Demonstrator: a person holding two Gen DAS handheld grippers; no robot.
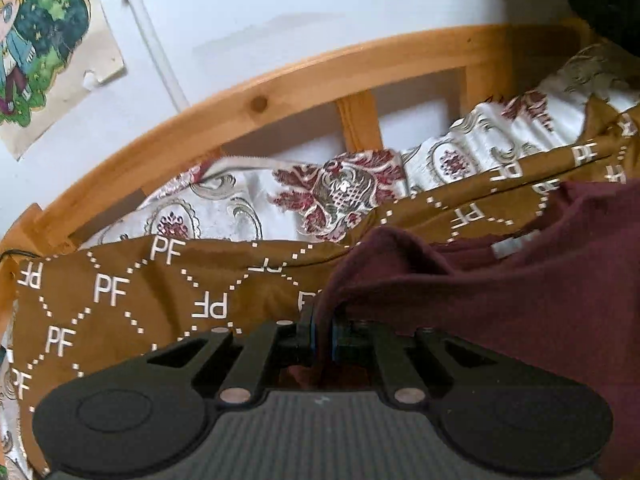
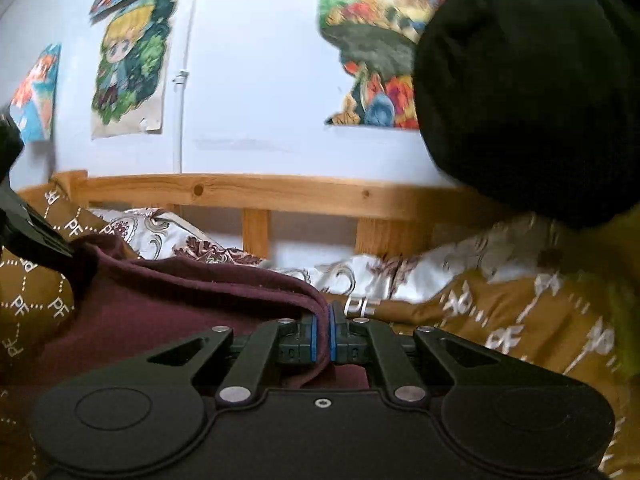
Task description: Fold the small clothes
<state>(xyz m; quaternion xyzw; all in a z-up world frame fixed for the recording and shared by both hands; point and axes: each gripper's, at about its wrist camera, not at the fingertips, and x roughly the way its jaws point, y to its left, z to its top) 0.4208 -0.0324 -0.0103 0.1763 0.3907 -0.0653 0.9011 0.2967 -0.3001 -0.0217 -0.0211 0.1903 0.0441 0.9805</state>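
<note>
Left gripper (image 1: 322, 330) clamped on maroon garment (image 1: 520, 300) edge; right gripper (image 2: 323, 334) likewise pinching it. Garment lies over brown bedspread (image 1: 140, 292), near wooden rail (image 2: 280, 192). Far folds blurred, perhaps collar.

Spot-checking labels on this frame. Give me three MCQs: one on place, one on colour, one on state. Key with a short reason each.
1. Where does the garment lie?
A. On a brown bedspread printed with PF
B. On a bare wooden floor
C. In a plastic basket

2. What colour is the garment?
A. Yellow
B. Maroon
C. White

3. How does the right tool stand?
A. Wide open above the cloth
B. Shut on the garment's edge
C. Shut on nothing

Key:
1 A: the brown PF bedspread shows under and around the garment in both views.
2 B: the cloth is dark maroon in both views.
3 B: a fold of maroon cloth runs between the blue pads; the left tool pinches the cloth likewise.
</note>
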